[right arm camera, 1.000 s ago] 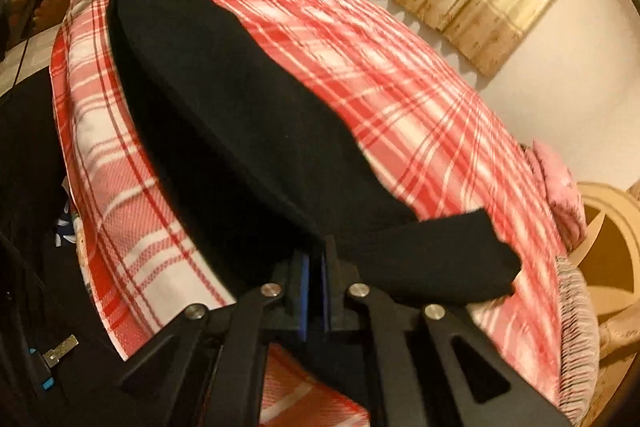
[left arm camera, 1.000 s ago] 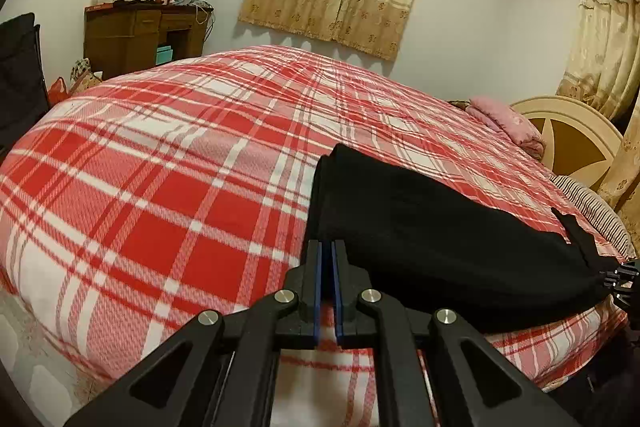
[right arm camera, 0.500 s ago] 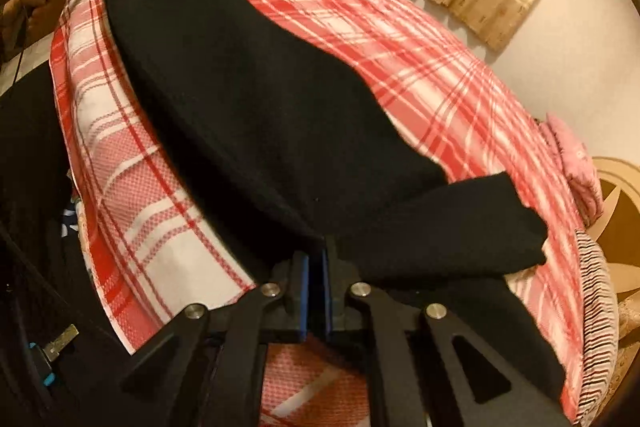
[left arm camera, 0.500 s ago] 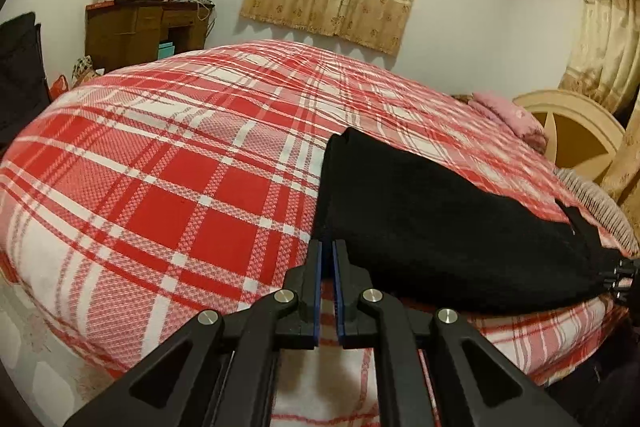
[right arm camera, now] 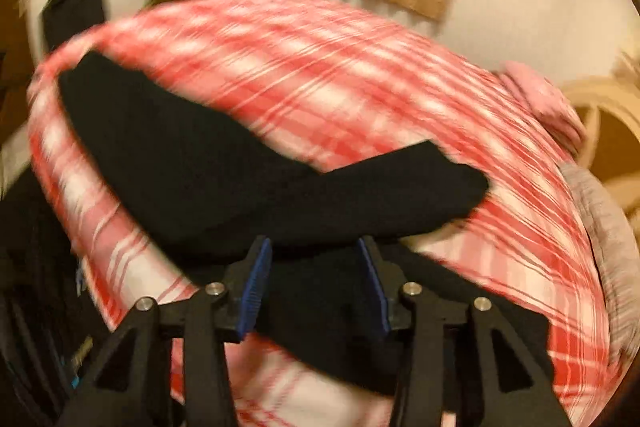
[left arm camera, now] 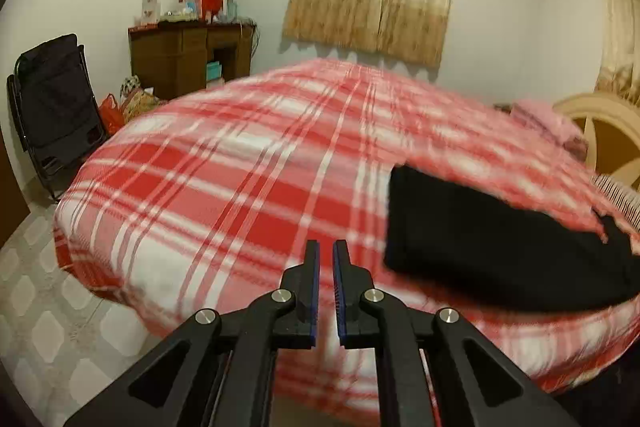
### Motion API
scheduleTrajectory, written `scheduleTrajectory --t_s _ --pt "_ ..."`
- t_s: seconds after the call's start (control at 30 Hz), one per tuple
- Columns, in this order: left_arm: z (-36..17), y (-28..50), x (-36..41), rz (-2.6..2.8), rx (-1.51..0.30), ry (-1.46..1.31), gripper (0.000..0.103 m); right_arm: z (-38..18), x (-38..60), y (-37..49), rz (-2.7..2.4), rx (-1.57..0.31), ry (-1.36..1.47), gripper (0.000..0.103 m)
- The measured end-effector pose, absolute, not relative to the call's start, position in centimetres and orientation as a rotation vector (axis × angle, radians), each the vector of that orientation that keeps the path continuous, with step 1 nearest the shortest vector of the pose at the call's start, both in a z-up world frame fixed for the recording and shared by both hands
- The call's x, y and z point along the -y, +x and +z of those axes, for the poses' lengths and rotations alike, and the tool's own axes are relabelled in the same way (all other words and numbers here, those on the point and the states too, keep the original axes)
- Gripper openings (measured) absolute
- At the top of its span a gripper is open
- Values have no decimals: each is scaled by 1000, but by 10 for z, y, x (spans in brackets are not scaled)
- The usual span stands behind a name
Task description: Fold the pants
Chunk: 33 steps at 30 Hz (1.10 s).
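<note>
Black pants [left arm camera: 480, 239] lie on the red plaid bed [left arm camera: 248, 179], near its front right edge. My left gripper [left arm camera: 325, 259] hangs above the bedspread to the left of the pants, jaws a narrow gap apart and empty. In the blurred right wrist view the pants [right arm camera: 224, 171] stretch from the bed's left corner towards me, with one end folded over [right arm camera: 420, 179]. My right gripper [right arm camera: 314, 255] is open wide, just above the near part of the cloth and holding nothing.
A brown dresser [left arm camera: 188, 59] and a black folding chair [left arm camera: 56, 107] stand by the far wall. A pink pillow [left arm camera: 548, 123] and a cream headboard [left arm camera: 600, 135] are at the right. Tiled floor [left arm camera: 36, 307] lies at the left.
Both grippers have let go of the pants and opened, the right one wide. The left gripper has pulled back and swung left, away from the cloth. The right gripper has pulled back a little.
</note>
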<state>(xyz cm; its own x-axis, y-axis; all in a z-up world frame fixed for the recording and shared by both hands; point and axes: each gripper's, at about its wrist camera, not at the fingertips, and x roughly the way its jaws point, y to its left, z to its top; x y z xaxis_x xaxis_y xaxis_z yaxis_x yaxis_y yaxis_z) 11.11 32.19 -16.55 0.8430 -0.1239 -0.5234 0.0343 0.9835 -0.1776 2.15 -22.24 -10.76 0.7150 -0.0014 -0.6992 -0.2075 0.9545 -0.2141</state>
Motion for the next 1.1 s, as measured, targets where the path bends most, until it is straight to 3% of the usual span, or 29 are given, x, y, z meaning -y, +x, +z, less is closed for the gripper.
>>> scheduleTrajectory --t_s 0.27,0.57,0.63,0.67,0.7,0.73,0.77,0.9,1.1 --pt "-151 146 -220 -292 -573 -118 7 -71 272 116 -80 -795 23 59" --pt "-182 165 -135 -473 -687 -110 7 -128 284 241 -329 -1105 84 57" --pt "-188 162 -128 -490 -709 -95 7 -144 292 250 -380 -1158 73 40" --pt "-191 158 -126 -496 -719 -83 7 -150 297 252 -395 -1171 80 38" --pt "-195 157 -124 -498 -727 -76 7 -151 298 252 -403 -1165 72 29" --pt "-197 156 -124 -501 -733 -77 7 -150 297 250 -415 -1148 41 12" --pt "-199 155 -126 -507 -739 -85 7 -148 297 246 -416 -1131 20 8" --pt "-199 154 -128 -514 -745 -105 7 -124 300 223 -337 -1060 57 7" --pt "-201 149 -113 -551 -746 -82 7 -44 323 140 -250 -782 203 7"
